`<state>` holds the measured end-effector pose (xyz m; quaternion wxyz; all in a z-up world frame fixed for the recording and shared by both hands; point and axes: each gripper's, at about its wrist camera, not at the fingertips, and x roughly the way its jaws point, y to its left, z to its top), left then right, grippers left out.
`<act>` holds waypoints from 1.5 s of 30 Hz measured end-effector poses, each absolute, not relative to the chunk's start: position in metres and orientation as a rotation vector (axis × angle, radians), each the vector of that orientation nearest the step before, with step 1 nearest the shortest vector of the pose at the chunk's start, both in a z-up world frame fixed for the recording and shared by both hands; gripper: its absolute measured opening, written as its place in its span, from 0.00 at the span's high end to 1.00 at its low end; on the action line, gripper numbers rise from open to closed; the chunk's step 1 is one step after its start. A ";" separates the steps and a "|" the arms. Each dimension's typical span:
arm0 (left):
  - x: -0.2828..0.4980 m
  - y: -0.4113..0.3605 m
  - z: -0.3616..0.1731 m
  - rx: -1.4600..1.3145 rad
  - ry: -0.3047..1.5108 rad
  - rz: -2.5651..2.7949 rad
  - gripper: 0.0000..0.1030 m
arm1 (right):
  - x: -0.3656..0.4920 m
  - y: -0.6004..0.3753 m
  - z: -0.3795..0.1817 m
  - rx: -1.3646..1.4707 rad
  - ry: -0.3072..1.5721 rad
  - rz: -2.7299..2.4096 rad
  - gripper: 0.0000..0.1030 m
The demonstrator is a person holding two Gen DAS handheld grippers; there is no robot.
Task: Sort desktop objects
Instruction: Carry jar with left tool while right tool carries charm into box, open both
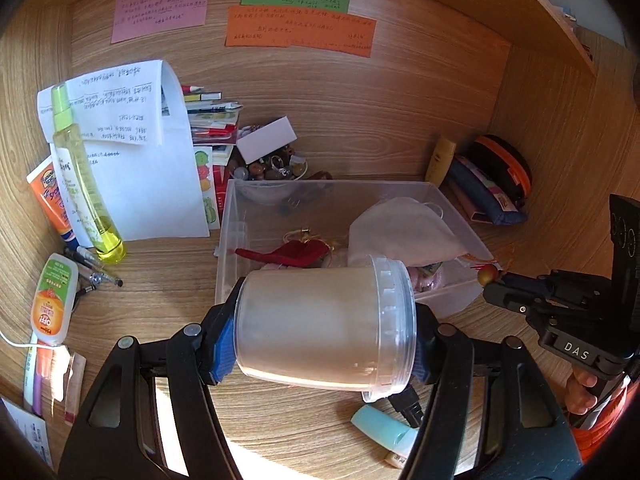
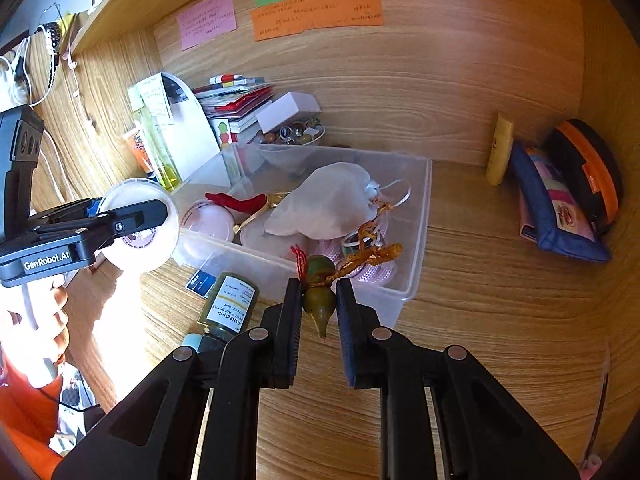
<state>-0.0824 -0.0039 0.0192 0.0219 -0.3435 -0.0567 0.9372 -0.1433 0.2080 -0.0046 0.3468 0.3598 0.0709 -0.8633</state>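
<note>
Left gripper [image 1: 324, 330] clamps a frosted plastic jar [image 1: 320, 320] across its ends, fingers [image 1: 220, 344] about half spread with one blue pad on the base and the other on the screw lid [image 1: 394, 324]; jar is off the bench [image 1: 320, 420], just in front of the clear plastic bin [image 1: 232, 216]; long axis lies sideways across the fingers, lid to the view's right; contents not visible through the frosting, so weight is a guess, probably light; walls look stiff but smooth and likely slippery, so an end-to-end hold could let it rotate; gripping around the body near the ribbed lid band looks safer.

Right gripper [image 2: 318, 312] is closed narrow on a small green gourd charm [image 2: 319, 298]; pads squeeze the lower bulb, pointed tip hanging down toward the camera, upper bulb toward the bin; long axis runs roughly along the fingers; a red thread [image 2: 298, 258] and an orange braided tassel [image 2: 372, 254] trail from the top over the bin's front corner; charm looks hard, glossy, light; rounded shape could squirt out of a pinch, so the waist between the bulbs is the better hold; tassel is limp and may snag on the bin rim [image 2: 416, 292] or the white face mask [image 2: 328, 204] inside.

Judged: both items are carried near the bin, not yet placed.
</note>
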 end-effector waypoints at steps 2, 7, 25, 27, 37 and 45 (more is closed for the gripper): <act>-0.089 0.000 0.020 -1.064 -0.161 2.896 0.36 | -0.148 0.210 -0.003 0.926 0.183 -2.247 0.85; -0.108 0.008 0.019 -1.084 -0.136 2.873 0.36 | -0.164 0.206 -0.003 0.924 0.187 -2.254 0.85; -0.159 0.028 0.002 -1.142 -0.113 2.799 0.36 | -0.199 0.179 -0.022 0.979 0.221 -2.171 0.85; -0.163 0.030 -0.001 -1.150 -0.108 2.790 0.36 | -0.202 0.178 -0.025 0.990 0.219 -2.162 0.85; -0.169 0.034 -0.011 -1.183 -0.119 2.761 0.36 | -0.206 0.174 -0.033 1.009 0.223 -2.156 0.85; -0.168 0.028 -0.016 -1.229 -0.174 2.733 0.36 | -0.200 0.174 -0.031 1.031 0.238 -2.171 0.85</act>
